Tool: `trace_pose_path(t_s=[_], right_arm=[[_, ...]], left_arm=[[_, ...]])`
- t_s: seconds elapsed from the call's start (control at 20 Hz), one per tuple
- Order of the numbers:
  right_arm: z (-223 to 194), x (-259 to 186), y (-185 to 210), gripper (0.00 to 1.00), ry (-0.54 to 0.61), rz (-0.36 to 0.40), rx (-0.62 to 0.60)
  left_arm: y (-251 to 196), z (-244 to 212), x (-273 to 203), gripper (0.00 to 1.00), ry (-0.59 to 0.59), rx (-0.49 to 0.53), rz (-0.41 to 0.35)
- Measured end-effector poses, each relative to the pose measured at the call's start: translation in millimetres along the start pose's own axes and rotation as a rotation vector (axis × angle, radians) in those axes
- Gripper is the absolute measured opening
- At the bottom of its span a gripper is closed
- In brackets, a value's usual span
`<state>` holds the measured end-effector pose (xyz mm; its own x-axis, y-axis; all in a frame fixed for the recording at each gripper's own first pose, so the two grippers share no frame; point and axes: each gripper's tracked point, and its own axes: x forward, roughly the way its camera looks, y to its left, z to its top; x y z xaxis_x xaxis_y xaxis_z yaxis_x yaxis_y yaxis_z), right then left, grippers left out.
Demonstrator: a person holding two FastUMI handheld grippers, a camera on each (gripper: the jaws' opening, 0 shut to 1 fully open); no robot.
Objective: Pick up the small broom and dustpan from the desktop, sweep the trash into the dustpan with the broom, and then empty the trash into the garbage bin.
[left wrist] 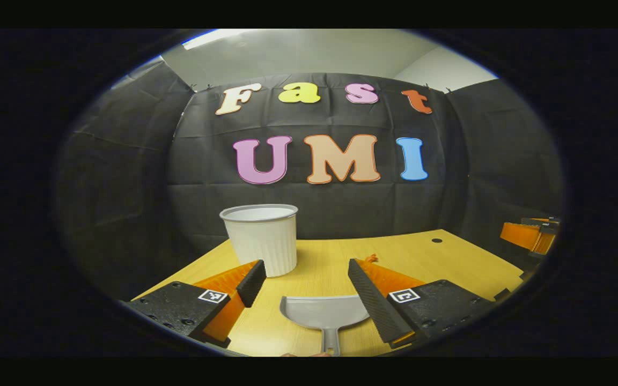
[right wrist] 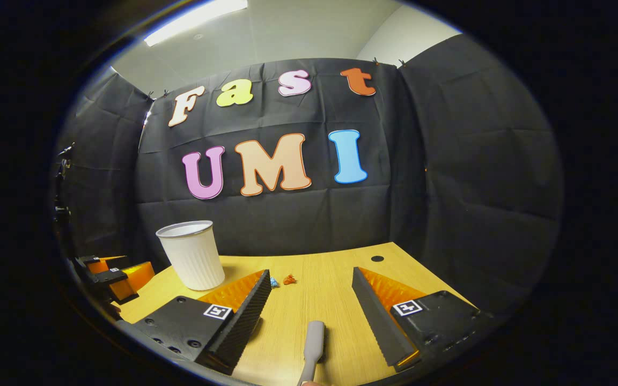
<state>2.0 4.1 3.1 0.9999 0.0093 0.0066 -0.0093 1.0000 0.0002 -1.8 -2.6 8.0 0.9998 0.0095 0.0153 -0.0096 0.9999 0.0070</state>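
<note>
1. Standing spread apart, the left gripper (left wrist: 307, 292) hovers above the wooden desktop (left wrist: 448, 262) with its fingers parted and nothing between the pads; the grey dustpan (left wrist: 324, 312) lies flat on the wood in the gap, its handle running toward the camera, touching neither finger.
2. Just beyond the left finger (left wrist: 251, 282) stands the white ribbed garbage bin (left wrist: 264, 237), upright and open-topped, near the desk's far left edge.
3. A scrap of orange trash (left wrist: 370, 258) peeks over the tip of the right finger.
4. The right gripper (right wrist: 311, 305) is likewise released and wide, and the grey broom handle (right wrist: 313, 343) lies on the wood between its fingers, clear of both.
5. Ahead of it, small blue trash (right wrist: 273, 281) and an orange piece (right wrist: 289, 279) sit together on open wood, with bare desk running on to the far edge and the black cloth wall (right wrist: 448, 177) behind.
</note>
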Motion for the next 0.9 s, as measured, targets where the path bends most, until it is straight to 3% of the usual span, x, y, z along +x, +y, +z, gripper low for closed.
trace_pose_path(t_s=[0.9], right_arm=[[0.9,-8.8,8.5,0.92,-0.008,0.010,-0.017]], left_arm=[[-0.9,1.3,-7.1,0.93,-0.004,0.001,-0.006]])
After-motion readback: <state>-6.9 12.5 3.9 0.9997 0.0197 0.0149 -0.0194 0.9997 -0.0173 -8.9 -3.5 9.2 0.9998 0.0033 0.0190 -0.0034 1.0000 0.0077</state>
